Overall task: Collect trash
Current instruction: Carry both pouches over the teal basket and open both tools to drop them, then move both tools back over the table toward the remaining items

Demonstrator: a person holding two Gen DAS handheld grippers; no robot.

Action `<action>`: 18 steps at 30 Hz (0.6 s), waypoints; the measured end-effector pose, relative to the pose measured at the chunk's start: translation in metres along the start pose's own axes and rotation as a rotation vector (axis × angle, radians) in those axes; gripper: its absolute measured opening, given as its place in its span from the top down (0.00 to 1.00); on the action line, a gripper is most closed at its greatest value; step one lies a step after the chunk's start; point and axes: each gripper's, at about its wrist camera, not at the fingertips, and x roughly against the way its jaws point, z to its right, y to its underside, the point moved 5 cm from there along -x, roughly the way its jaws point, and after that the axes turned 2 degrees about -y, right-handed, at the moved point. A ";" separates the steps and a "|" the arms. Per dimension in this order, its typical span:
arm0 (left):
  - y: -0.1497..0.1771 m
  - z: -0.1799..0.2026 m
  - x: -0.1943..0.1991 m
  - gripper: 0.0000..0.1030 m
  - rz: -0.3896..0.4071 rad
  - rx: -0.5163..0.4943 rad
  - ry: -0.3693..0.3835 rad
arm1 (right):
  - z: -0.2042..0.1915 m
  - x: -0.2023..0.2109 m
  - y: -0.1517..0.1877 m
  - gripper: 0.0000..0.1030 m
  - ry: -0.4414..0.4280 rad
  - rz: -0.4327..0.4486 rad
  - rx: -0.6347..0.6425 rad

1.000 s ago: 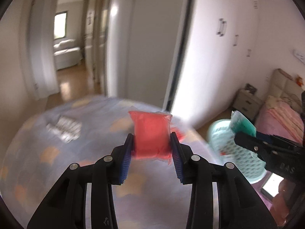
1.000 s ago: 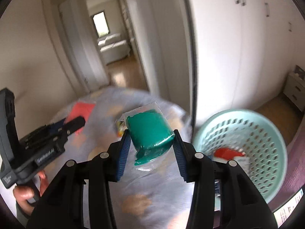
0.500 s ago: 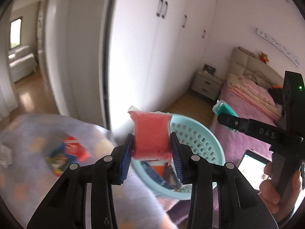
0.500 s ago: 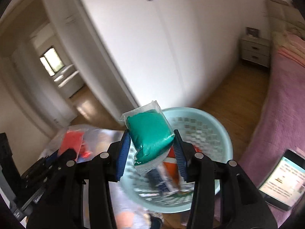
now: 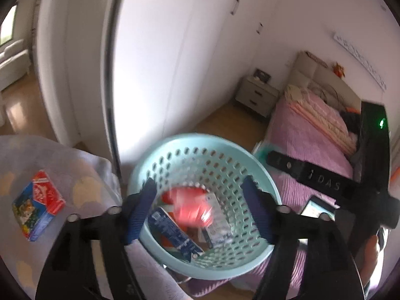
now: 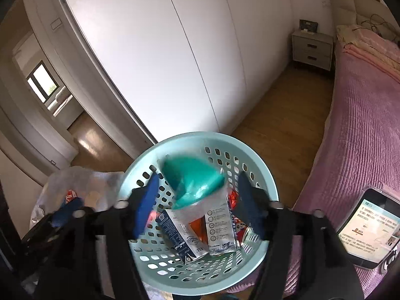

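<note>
A pale blue perforated basket (image 5: pixel 190 147) (image 6: pixel 260 172) sits below both grippers, with cartons and wrappers inside. My left gripper (image 5: pixel 200 210) is open above it, and a blurred red packet (image 5: pixel 192 210) is loose between the fingers, falling into the basket. My right gripper (image 6: pixel 197 207) is open above the basket too, and a green packet (image 6: pixel 192 180) in clear wrap hangs loose between its fingers, touching neither. The right gripper's body shows at the right of the left wrist view.
A red and blue carton (image 5: pixel 37 210) lies on the patterned cloth (image 5: pixel 82 165) left of the basket. A pink bed (image 6: pixel 362 130) with a tablet (image 6: pixel 367 227) on it is at the right. White wardrobe doors (image 6: pixel 175 50) and a nightstand (image 6: pixel 312 47) stand behind.
Both grippers swung right from the cloth-covered surface to above the basket. Both opened and let go of their packets, which now fall into the basket.
</note>
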 end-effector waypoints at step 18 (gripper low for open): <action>-0.004 -0.039 0.102 0.30 0.168 0.029 -0.035 | -0.050 0.020 0.007 0.37 -0.089 0.037 0.095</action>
